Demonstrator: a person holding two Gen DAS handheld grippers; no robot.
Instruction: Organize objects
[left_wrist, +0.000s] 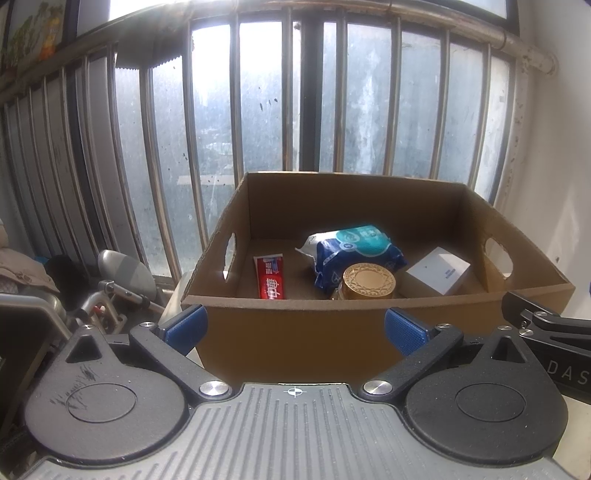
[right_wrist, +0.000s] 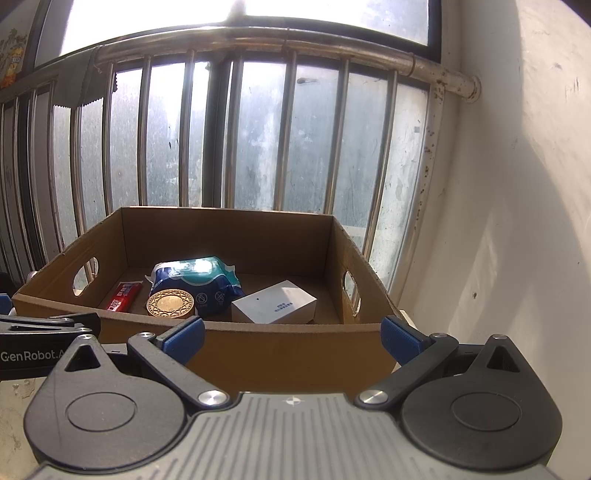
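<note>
Open brown corrugated cardboard box (left_wrist: 295, 332) centre frame holds red toothpaste tube (left_wrist: 269, 277), glossy blue wipes pack (left_wrist: 354, 254), embossed gold round lid (left_wrist: 368, 282), white carton (left_wrist: 439, 270). Left gripper (left_wrist: 295, 326) and right gripper (right_wrist: 291, 334) both spread wide, ribbed blue pads empty.

One box (left_wrist: 332, 332), toothpaste tube (left_wrist: 270, 277), wipes pack (left_wrist: 354, 254), gold-lidded jar (left_wrist: 368, 282), white carton (left_wrist: 439, 270)

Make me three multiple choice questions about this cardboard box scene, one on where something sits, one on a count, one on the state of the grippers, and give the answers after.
1. Where does the red toothpaste tube lie in the cardboard box?
A. Far right end
B. Left of the blue wipes pack
C. On the white box

2. How many items are in the box?
A. Two
B. Four
C. Six

3. How are the left gripper and right gripper?
A. Both open and empty
B. Both shut on the box wall
C. One holds the gold-lidded jar

Answers: 1 B, the tube is leftmost. 2 B, tube, pack, jar and white box. 3 A, the blue pads stand wide apart with nothing between.
</note>
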